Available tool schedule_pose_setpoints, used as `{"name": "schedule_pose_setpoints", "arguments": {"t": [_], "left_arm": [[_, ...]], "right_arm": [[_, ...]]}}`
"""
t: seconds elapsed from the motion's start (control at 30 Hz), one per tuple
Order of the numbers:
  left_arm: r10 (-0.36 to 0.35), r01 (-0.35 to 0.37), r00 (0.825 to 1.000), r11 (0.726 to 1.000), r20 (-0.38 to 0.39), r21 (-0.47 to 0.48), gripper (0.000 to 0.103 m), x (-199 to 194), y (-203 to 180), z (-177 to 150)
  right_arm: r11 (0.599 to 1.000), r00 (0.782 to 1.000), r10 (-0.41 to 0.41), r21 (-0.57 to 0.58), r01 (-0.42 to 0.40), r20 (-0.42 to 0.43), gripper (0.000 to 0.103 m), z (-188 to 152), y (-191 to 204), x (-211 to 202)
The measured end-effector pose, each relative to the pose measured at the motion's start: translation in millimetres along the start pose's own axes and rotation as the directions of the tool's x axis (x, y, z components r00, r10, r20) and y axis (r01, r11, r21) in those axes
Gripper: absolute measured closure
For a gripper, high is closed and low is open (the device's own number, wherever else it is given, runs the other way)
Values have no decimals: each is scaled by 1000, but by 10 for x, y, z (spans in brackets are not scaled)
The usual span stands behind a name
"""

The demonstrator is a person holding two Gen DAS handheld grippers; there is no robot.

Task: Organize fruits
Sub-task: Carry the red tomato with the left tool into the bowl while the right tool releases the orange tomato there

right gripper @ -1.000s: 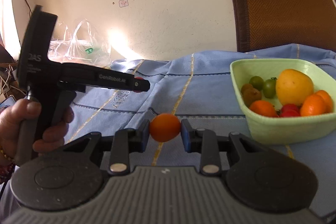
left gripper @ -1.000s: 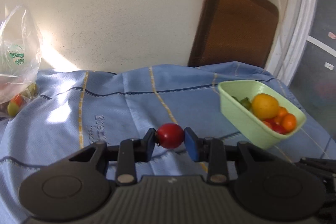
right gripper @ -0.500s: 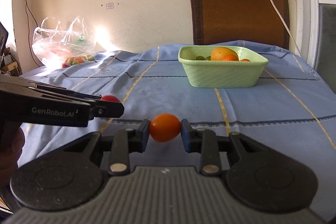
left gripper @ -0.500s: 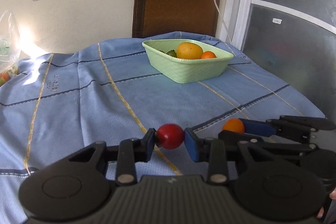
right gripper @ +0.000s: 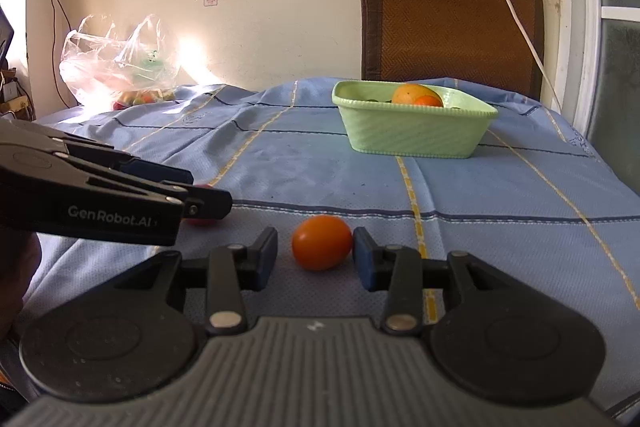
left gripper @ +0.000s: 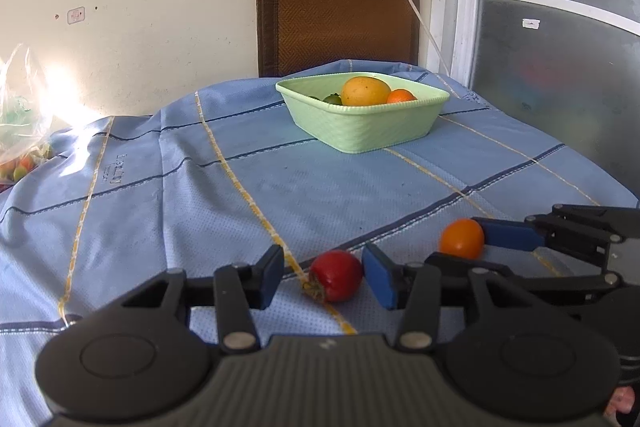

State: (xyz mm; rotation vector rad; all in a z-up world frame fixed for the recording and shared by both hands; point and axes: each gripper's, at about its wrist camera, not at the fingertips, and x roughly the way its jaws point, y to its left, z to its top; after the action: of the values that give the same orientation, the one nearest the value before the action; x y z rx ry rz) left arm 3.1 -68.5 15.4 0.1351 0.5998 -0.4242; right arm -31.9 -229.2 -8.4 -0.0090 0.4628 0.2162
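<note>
Near the desk's front edge, both grippers sit low and level: left gripper [left gripper: 323, 277] jaws spread around the red tomato [left gripper: 336, 275], right gripper [right gripper: 315, 253] jaws spread around the orange tomato [right gripper: 322, 242], both fruits resting on the blue cloth [left gripper: 224, 187].

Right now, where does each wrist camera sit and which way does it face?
Left wrist: behind the open left gripper, low over the tablecloth, facing the red tomato and green basket.
Right wrist: behind the open right gripper, facing the orange tomato.
Shared: both tomatoes, basket, chair, and each other's gripper.
</note>
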Motion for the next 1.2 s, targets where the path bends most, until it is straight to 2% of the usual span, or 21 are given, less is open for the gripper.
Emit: {"name": "schedule_pose_setpoints", "arguments": {"t": [0.5,0.6,0.63,0.67,0.77,0.9,1.03,1.13,1.2], "left_arm": [[-25,25,1000,999,12,40,60,-84,-61,-52],[-38,38,999,998,-4,46,74,-57,-68,-54],[-41,41,999,998,-1,48,74,-59,-71,-52],[-49,48,999,998,0,51,74,-60,-75,-49],[-74,75,997,995,-5,62,74,-47,-101,4],[-129,129,992,991,12,36,74,17,-88,278],[-168,169,984,985,50,-13,74,202,-41,745],[-163,166,984,985,68,-44,73,469,3,1083],[-174,177,984,979,42,-103,73,727,78,1270]], "right_arm": [[999,999,-35,5,35,-13,59,-9,-2,-24],[999,999,-37,13,37,-14,59,-18,-19,-36],[999,999,-35,11,35,-15,60,-21,-19,-35],[999,999,-31,8,32,-13,68,-21,-16,-37],[1000,1000,-20,3,20,-11,68,-3,-12,-36],[1000,1000,-4,29,4,19,68,122,-103,-12],[998,996,-26,51,22,86,68,383,-294,92],[997,990,-49,65,41,136,68,589,-480,239],[996,988,-56,79,45,147,68,704,-597,381]]}}
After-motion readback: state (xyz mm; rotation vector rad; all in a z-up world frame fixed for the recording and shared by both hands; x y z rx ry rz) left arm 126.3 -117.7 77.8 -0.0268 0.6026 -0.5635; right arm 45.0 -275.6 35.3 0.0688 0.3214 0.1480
